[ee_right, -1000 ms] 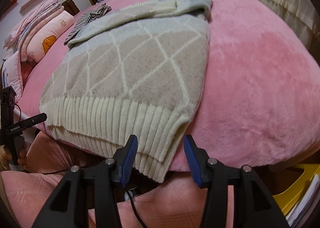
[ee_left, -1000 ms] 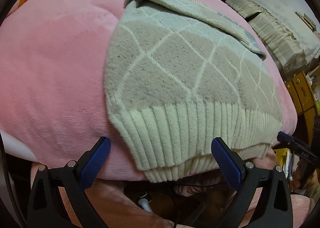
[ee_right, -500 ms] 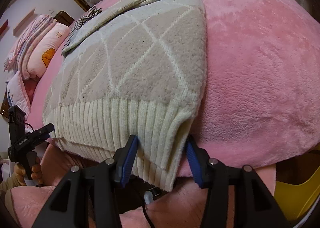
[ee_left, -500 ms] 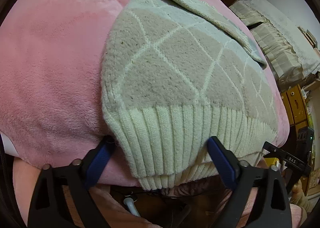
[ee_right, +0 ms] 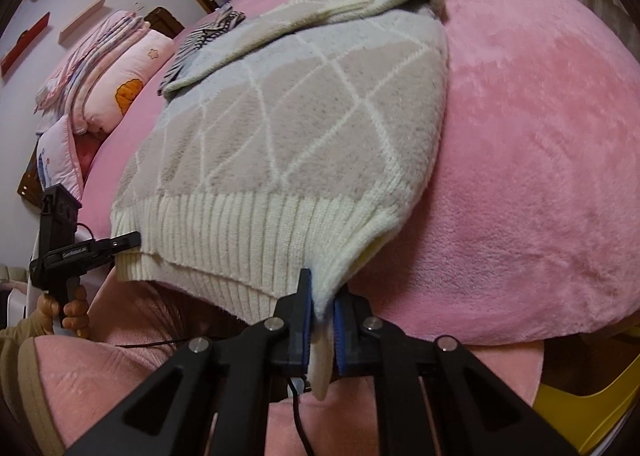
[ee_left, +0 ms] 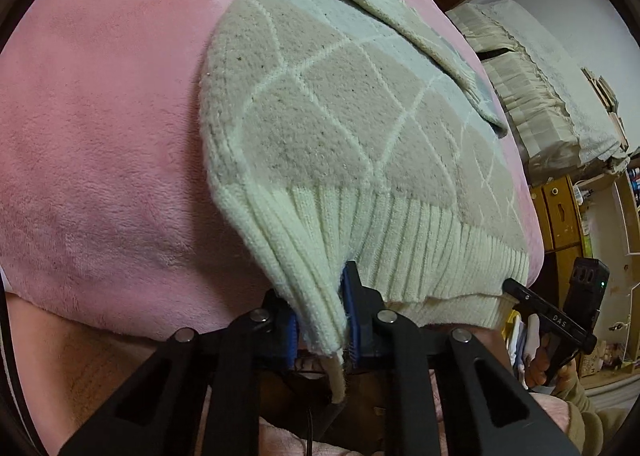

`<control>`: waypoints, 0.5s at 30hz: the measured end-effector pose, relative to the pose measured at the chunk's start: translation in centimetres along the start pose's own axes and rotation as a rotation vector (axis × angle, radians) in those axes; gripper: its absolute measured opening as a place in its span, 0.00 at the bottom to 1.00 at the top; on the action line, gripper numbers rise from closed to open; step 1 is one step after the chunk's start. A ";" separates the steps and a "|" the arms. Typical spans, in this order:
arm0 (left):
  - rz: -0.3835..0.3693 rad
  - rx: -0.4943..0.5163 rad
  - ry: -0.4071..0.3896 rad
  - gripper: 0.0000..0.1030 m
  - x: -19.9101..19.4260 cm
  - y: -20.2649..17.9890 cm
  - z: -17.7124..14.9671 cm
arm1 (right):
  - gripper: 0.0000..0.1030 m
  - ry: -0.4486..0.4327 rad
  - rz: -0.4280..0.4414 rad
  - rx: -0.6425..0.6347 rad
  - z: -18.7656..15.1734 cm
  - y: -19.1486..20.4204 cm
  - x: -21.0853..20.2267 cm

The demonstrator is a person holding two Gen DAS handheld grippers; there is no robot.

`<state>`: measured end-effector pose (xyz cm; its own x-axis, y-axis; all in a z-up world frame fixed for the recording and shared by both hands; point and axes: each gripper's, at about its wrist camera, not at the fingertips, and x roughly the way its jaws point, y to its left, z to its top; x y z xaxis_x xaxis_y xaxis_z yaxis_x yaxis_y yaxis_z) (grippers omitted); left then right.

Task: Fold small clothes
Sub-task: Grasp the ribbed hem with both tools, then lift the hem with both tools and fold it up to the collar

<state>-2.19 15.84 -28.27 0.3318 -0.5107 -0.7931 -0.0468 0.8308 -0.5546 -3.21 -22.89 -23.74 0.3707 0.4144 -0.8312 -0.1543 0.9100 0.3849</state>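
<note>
A cream and beige knit sweater (ee_left: 340,116) with a diamond pattern lies on a pink plush bed (ee_left: 100,136), sleeves folded across its top, ribbed hem hanging over the near edge. My left gripper (ee_left: 322,320) is shut on the hem's left corner. My right gripper (ee_right: 320,316) is shut on the hem's right corner of the sweater (ee_right: 300,128). Each gripper also shows in the other's view: the right one (ee_left: 560,320) and the left one (ee_right: 76,252).
A striped garment (ee_right: 200,44) lies beyond the sweater on the bed (ee_right: 540,176). Pink pillows and folded bedding (ee_right: 108,80) sit at the far left. A covered sofa (ee_left: 552,108) and wooden cabinets (ee_left: 560,212) stand to the right. A yellow bin (ee_right: 592,408) is at lower right.
Both grippers moved in onto the sweater's hem and closed, left on the left corner and right on the right corner. The hem corners are now pinched and bunched.
</note>
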 end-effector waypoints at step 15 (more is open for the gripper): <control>-0.109 -0.166 -0.030 0.07 -3.4 -1.7 3.3 | 0.07 -0.179 0.144 0.017 4.5 0.7 -5.9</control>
<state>-0.08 16.86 -23.81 0.3714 -0.5870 -0.7194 -0.1629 0.7216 -0.6729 -1.40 -24.75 -16.82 0.5031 0.5296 -0.6829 -0.2029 0.8405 0.5024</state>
